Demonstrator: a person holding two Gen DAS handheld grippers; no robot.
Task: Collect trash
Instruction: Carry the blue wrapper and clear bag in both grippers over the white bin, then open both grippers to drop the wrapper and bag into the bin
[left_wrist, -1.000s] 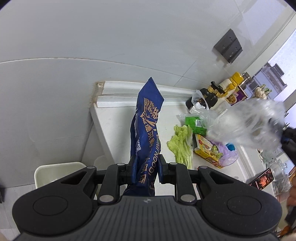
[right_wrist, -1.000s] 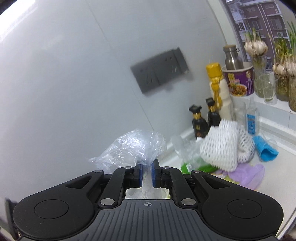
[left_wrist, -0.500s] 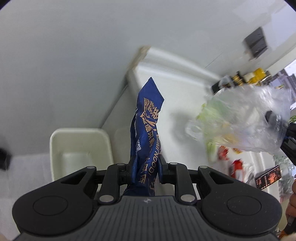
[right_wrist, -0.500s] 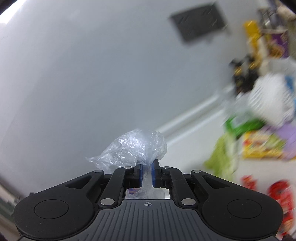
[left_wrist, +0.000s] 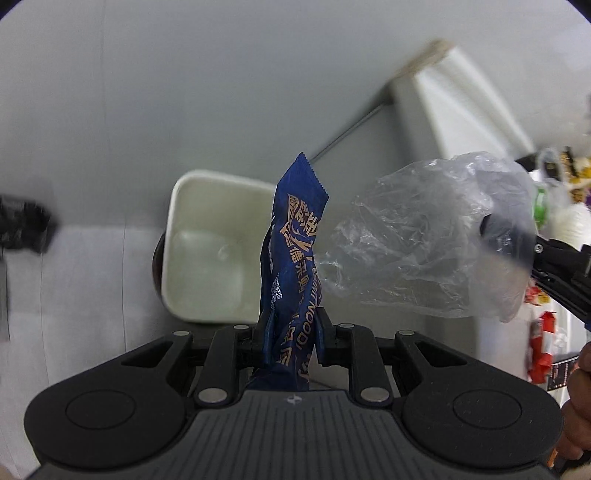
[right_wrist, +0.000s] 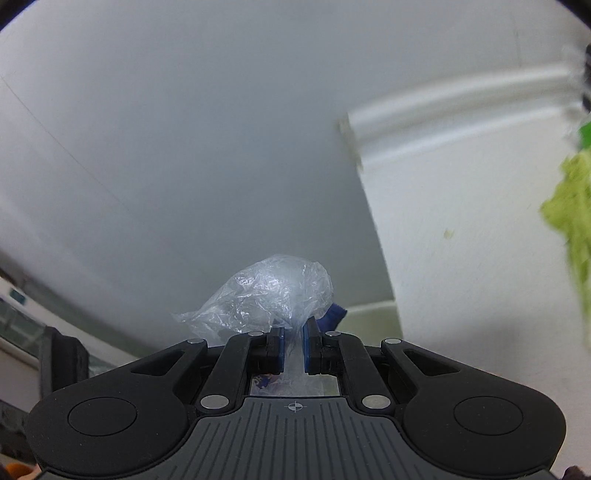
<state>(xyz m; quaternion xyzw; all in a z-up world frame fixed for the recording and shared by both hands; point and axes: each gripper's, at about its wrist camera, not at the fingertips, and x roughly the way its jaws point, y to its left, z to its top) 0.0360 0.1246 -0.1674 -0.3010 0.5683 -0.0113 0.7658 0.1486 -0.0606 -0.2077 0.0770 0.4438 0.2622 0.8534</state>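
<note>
My left gripper (left_wrist: 291, 325) is shut on a blue noodle wrapper (left_wrist: 295, 240) that stands up between the fingers. Below and behind it is an open white trash bin (left_wrist: 210, 251) on the floor. My right gripper (right_wrist: 293, 339) is shut on a crumpled clear plastic bag (right_wrist: 269, 295). In the left wrist view that bag (left_wrist: 424, 240) hangs to the right of the wrapper, beside the bin, with the right gripper (left_wrist: 491, 232) behind it. A blue tip of the wrapper (right_wrist: 334, 314) shows past the bag in the right wrist view.
The white counter (right_wrist: 461, 221) runs along the right, with green lettuce (right_wrist: 572, 206) on it. In the left wrist view more packets (left_wrist: 543, 343) lie on the counter at far right. A grey wall fills the background. A dark object (left_wrist: 22, 229) sits on the floor at left.
Both grippers have swung left off the counter and toward the bin. The bin has moved toward the centre of the left wrist view. Both still hold their trash.
</note>
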